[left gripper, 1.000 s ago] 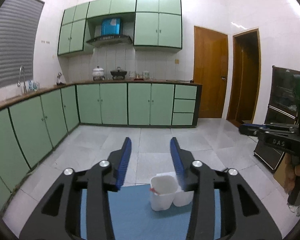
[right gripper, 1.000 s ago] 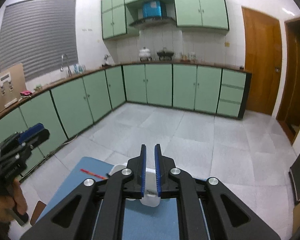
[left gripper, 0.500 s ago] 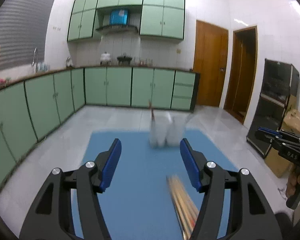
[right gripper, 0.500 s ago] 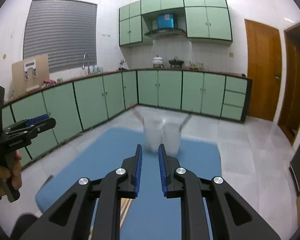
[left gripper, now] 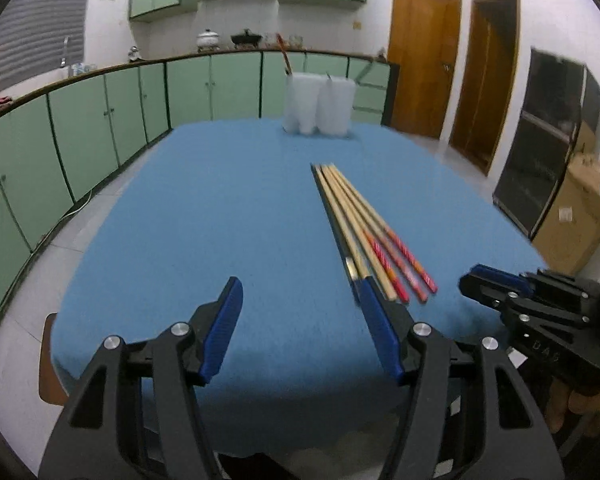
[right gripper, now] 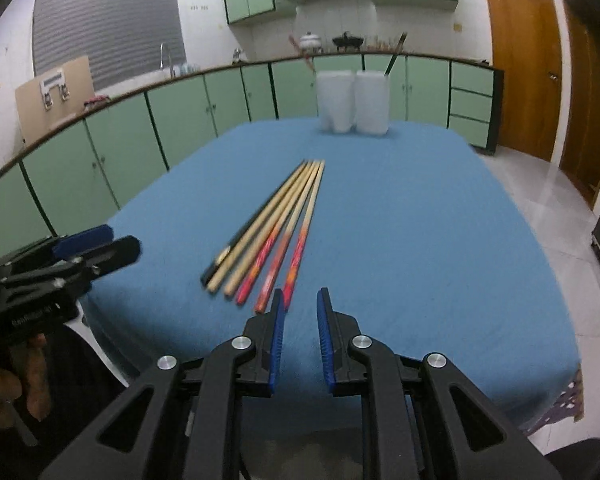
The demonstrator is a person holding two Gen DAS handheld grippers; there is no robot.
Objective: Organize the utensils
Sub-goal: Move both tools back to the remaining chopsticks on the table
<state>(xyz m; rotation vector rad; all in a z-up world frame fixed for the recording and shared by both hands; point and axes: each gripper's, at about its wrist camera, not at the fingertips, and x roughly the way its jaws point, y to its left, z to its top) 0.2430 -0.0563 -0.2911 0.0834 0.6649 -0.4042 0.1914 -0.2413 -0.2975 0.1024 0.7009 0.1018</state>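
Chopsticks [right gripper: 278, 226] lie bunched on the blue cloth [right gripper: 400, 220], both tongs [left gripper: 300, 320] [right gripper: 299, 312] spread, pinching nothing.

Both grippers are matte black frames with silver screw heads and ribbed blue finger pads [left gripper: 222, 326] — white lettering marks their sides.

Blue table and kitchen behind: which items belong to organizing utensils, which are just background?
Job:
chopsticks
white holders
left gripper, right gripper, both empty

Background:
pot on the counter
cardboard box
green cabinets
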